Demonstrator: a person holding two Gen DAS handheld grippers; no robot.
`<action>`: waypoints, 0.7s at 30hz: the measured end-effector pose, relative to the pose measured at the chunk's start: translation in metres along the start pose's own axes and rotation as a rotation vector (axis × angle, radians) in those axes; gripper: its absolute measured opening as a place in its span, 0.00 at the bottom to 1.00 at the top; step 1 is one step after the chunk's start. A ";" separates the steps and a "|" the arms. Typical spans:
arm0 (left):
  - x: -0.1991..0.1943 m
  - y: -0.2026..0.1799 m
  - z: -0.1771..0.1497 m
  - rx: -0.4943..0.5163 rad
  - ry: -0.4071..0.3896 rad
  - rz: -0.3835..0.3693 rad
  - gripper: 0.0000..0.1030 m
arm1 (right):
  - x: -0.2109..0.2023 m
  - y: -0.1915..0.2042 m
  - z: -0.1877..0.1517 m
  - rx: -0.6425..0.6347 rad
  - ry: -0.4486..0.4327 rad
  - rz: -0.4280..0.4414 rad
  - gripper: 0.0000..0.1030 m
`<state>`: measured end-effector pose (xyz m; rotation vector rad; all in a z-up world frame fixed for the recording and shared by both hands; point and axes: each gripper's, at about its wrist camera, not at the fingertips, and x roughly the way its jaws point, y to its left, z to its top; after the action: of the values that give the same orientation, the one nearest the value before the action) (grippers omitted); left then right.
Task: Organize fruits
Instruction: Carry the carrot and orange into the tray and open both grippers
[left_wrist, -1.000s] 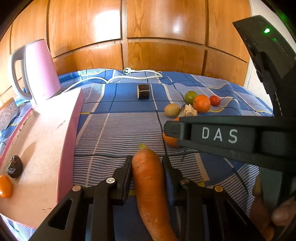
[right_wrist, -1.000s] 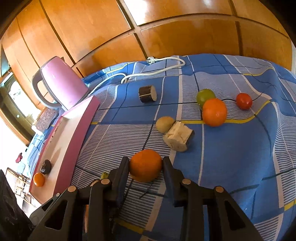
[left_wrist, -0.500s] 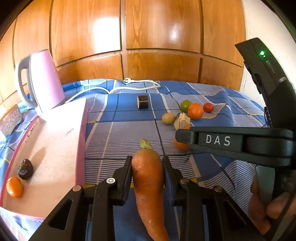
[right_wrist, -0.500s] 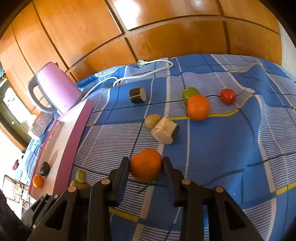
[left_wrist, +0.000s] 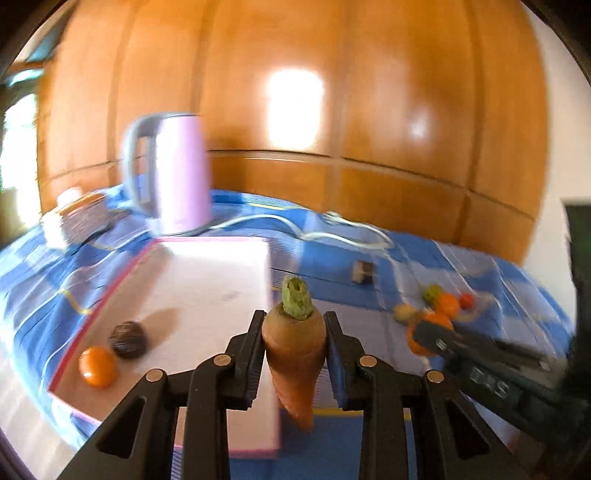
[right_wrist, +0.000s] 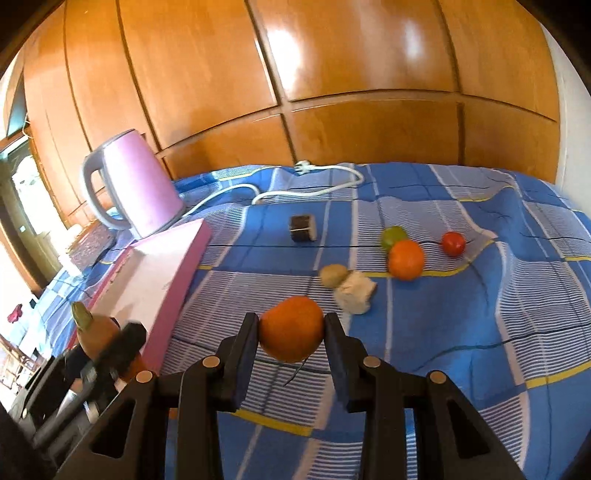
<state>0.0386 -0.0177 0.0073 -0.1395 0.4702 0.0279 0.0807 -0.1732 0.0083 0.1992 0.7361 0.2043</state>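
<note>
Since a second ago we have swung the left gripper leftward and up, so the pink tray now fills the middle of the left wrist view instead of sitting off at the edge. That gripper is clenched on the carrot, which stands stem-up between its pads with the tapered tip hanging below. Our right gripper grips an orange and hangs above the blue striped bedspread.

On the tray lie a small orange fruit and a dark wrinkled fruit, touching or nearly so; blur makes it hard to say which. Behind the tray stands the pink kettle with its white cord. Left on the bedspread are a second orange, a green fruit, a red tomato, a kiwi, a pale chunk and a dark block.

We judge the step in hand to be carrying both items to the tray. To do it well, we should slow the left swing, bring the carrot low over the bare middle of the tray, well apart from the two fruits there, and tilt it flat before letting go so it does not topple and roll. The orange should follow beside it, set down gently away from the tray's edge, with the two grippers kept from crossing.
</note>
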 end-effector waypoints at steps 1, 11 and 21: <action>0.000 0.008 0.003 -0.035 -0.002 0.008 0.31 | 0.001 0.005 0.002 0.005 0.001 0.019 0.35; -0.014 0.064 0.018 -0.215 -0.079 0.116 0.28 | 0.020 0.065 0.014 -0.052 0.033 0.156 0.35; 0.015 0.120 0.010 -0.430 0.041 0.232 0.29 | 0.044 0.109 0.019 -0.093 0.095 0.203 0.35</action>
<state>0.0494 0.1022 -0.0060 -0.5076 0.5152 0.3558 0.1131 -0.0590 0.0208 0.1763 0.7986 0.4428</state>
